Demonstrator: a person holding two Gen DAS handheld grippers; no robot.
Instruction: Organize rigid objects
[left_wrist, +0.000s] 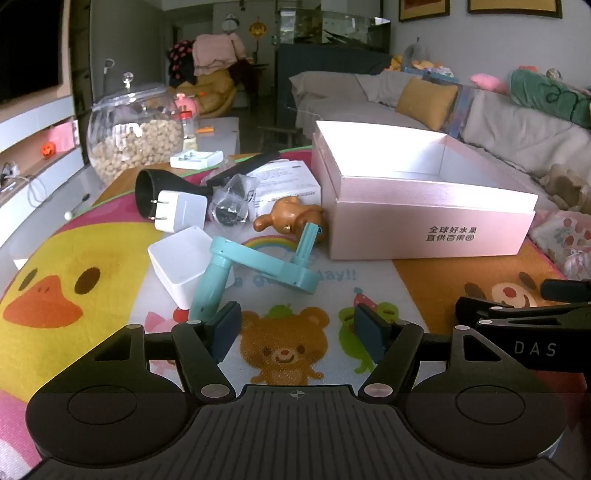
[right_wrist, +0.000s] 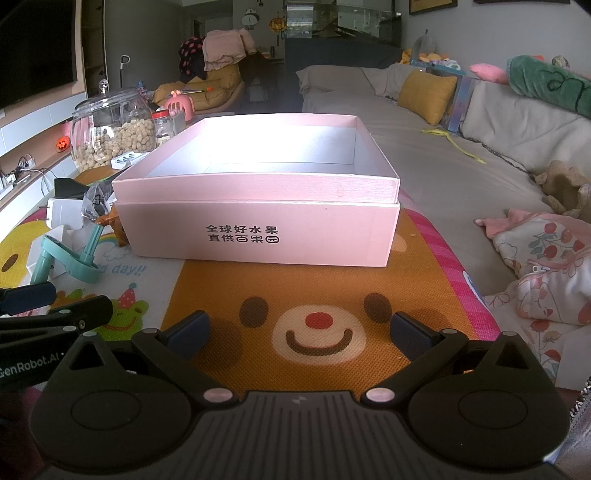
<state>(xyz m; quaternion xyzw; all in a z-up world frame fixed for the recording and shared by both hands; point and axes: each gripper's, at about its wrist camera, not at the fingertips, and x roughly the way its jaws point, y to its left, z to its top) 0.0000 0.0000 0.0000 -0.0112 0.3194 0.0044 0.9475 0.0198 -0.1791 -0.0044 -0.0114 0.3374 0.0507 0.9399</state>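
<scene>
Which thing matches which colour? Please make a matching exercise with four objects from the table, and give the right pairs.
Things:
1. open box
2. bear figure
3. crank-shaped tool
4. wall charger

Colours:
A. white
B. pink
C. teal
D. brown

Pairs: 1-B, 2-D, 3-C, 4-A

Black hand-held gripper (left_wrist: 295, 332) with dark-blue pads (left_wrist: 227, 325), silver screws.
</scene>
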